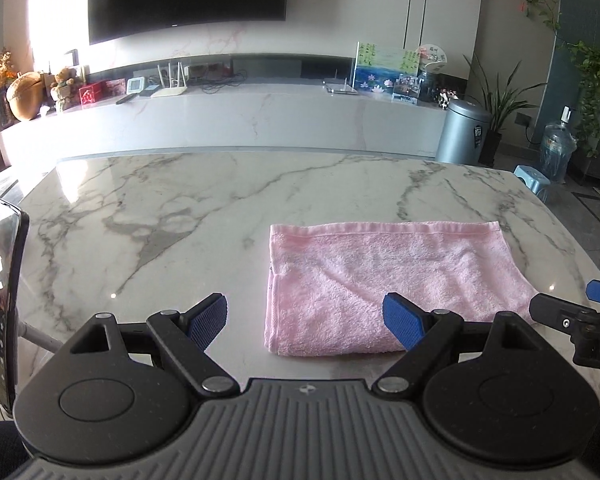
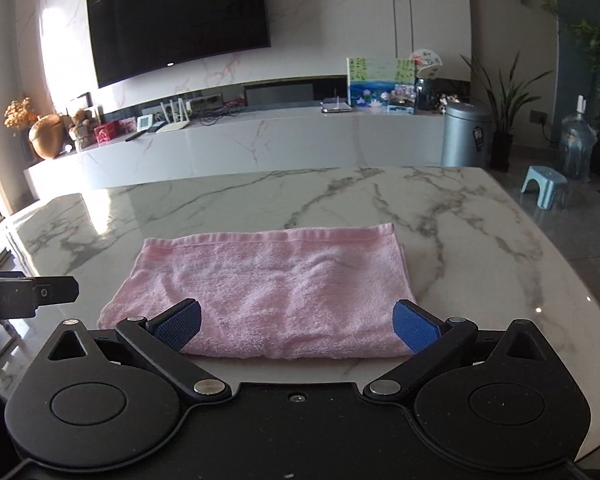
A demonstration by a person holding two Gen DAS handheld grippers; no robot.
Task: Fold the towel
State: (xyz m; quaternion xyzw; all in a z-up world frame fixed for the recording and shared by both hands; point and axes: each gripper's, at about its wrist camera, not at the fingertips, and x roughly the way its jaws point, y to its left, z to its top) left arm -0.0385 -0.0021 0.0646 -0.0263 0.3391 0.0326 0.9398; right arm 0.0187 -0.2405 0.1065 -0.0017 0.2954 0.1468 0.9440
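Observation:
A pink towel [image 1: 380, 280] lies folded in a rectangle on the white marble table [image 1: 180, 208]. In the left wrist view my left gripper [image 1: 306, 322] is open, its blue pads wide apart over the towel's near left corner, holding nothing. The right gripper's tip [image 1: 572, 320] shows at the right edge there. In the right wrist view the towel [image 2: 268, 280] lies straight ahead and my right gripper [image 2: 296, 326] is open, spanning the towel's near edge without gripping it. The left gripper's side [image 2: 28, 296] shows at the left.
A dark upright object [image 1: 4, 300] stands at the table's left edge. Beyond the table is a marble TV console [image 1: 220, 116] with small items, a grey bin [image 1: 462, 132], plants, a water bottle [image 1: 556, 152] and a blue stool [image 2: 544, 186] on the floor.

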